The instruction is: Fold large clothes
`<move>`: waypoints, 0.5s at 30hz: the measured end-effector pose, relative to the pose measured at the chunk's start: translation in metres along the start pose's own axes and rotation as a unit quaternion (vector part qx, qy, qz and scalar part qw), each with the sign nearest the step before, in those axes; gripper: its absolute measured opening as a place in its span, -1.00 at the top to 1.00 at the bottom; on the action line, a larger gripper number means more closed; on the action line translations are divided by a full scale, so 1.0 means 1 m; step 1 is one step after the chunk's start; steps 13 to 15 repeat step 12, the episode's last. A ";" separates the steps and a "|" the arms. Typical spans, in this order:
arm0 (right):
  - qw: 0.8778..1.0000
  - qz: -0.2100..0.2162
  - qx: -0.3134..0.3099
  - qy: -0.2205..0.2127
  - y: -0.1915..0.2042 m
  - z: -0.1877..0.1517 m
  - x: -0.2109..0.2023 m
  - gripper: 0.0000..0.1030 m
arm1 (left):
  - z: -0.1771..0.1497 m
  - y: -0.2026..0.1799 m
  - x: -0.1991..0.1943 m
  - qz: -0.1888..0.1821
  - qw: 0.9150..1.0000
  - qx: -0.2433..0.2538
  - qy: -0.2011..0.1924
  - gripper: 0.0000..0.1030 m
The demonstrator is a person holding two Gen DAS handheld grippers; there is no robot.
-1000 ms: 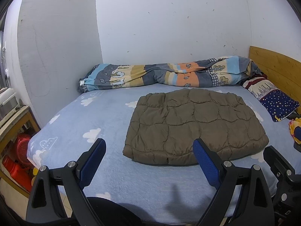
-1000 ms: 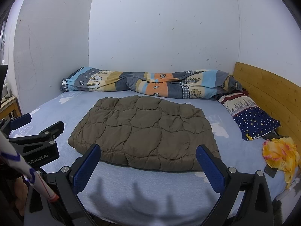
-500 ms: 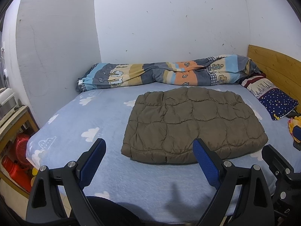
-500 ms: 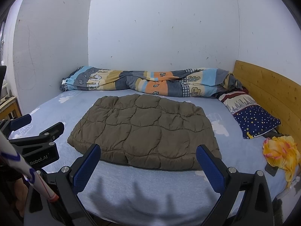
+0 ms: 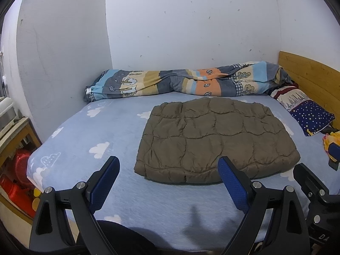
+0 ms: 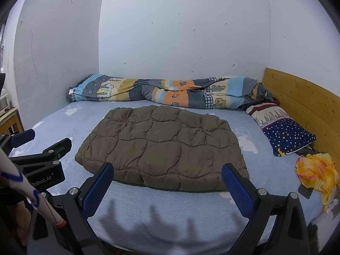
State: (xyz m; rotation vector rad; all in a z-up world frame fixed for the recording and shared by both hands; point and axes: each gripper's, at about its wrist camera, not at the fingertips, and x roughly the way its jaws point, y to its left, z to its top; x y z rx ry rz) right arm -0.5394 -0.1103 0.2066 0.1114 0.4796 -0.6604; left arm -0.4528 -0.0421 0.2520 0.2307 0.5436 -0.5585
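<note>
A brown quilted padded garment (image 5: 214, 136) lies folded into a flat rectangle on the light blue cloud-print bed sheet (image 5: 102, 131); the right wrist view shows the garment (image 6: 163, 146) too. My left gripper (image 5: 169, 176) hovers over the bed's near edge, short of the garment, its blue pads wide apart with nothing between them. My right gripper (image 6: 166, 182) stands open the same way in front of the garment's near hem, empty. In the right wrist view, the left gripper's black fingers (image 6: 53, 150) show at the left.
A rolled striped duvet (image 5: 187, 82) lies along the back wall. A starry pillow (image 6: 286, 136) and a wooden headboard (image 6: 301, 106) are at the right, with a yellow cloth (image 6: 316, 170) near the bed's right edge. A wooden shelf with red items (image 5: 14, 170) stands left.
The views have shifted very slightly; the garment lies as before and both grippers stay open and nearly still.
</note>
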 end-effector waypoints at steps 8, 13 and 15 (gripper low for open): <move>1.000 -0.001 0.000 0.001 -0.001 -0.001 0.000 -0.99 | 0.000 0.003 0.003 -0.003 1.000 -0.007 0.013 -0.80; 1.000 -0.002 0.002 0.002 -0.002 -0.001 0.000 -0.99 | -0.001 0.006 0.003 0.004 1.000 -0.017 0.011 -0.80; 1.000 -0.002 0.002 0.002 -0.002 -0.001 0.000 -0.99 | -0.001 0.006 0.003 0.004 1.000 -0.017 0.011 -0.80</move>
